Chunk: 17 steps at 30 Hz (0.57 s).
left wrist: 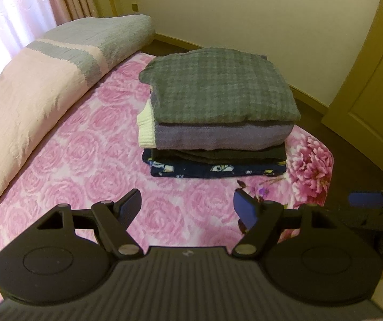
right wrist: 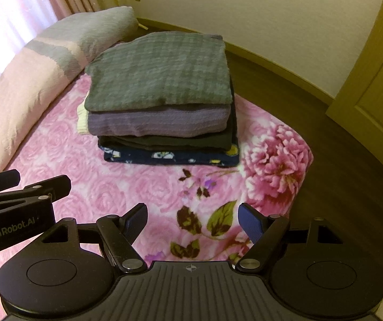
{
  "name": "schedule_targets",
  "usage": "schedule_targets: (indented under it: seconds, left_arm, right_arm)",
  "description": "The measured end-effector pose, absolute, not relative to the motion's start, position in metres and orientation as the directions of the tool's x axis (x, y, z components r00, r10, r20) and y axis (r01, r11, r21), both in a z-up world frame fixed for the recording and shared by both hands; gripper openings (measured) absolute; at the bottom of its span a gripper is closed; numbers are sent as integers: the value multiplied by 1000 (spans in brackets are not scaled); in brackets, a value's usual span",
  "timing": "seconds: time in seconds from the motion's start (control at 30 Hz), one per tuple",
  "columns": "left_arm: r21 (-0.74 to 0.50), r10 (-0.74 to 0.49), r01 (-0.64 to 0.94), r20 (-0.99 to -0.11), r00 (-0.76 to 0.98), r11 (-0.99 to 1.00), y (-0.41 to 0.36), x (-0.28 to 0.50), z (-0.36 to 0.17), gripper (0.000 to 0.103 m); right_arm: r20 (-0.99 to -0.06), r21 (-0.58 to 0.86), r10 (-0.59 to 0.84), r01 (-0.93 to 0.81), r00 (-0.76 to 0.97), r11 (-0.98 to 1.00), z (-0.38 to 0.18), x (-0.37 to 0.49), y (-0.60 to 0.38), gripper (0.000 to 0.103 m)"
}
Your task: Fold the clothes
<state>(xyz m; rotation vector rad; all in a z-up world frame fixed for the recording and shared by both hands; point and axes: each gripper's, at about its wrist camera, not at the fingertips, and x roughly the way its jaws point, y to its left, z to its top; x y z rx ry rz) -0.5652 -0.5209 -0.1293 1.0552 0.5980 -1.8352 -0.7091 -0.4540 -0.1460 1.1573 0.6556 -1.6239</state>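
Note:
A stack of folded clothes (left wrist: 218, 112) (right wrist: 162, 99) sits on the pink rose-patterned blanket (left wrist: 84, 176) (right wrist: 143, 187). On top lies a grey checked garment (left wrist: 218, 85) (right wrist: 162, 75), under it a purple knit (left wrist: 218, 135) (right wrist: 159, 123) with a cream piece at its left, then a dark garment and a navy printed one (left wrist: 213, 169) (right wrist: 170, 157). My left gripper (left wrist: 187, 208) hovers open in front of the stack with nothing between its fingers. My right gripper (right wrist: 192, 220) is open too, also short of the stack, holding nothing. Each gripper's body shows at the other view's edge.
A rolled pink and grey quilt (left wrist: 44, 85) (right wrist: 31, 75) lies along the left side of the bed. Dark wooden floor (right wrist: 338, 160) runs past the bed's right edge, with a cream wall and a yellowish door (left wrist: 373, 80) beyond. Pink curtains (left wrist: 17, 5) hang at the far left.

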Motion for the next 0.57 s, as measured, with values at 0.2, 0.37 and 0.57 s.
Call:
schedule_targets:
  seconds: [0.2, 0.37, 0.57]
  left_arm:
    - [22, -463, 873, -854, -236, -487, -530, -577, -131, 73]
    - [22, -470, 868, -848, -247, -496, -534, -586, -129, 73]
    - [26, -490, 866, -833, -257, -499, -531, -591, -122, 73]
  right_arm:
    - [-913, 106, -403, 923, -56, -369, -146, -718, -461, 78]
    - [-914, 103, -401, 920, -62, -378, -145, -724, -463, 78]
    - [-909, 106, -411, 918, -66, -382, -141, -730, -461, 78]
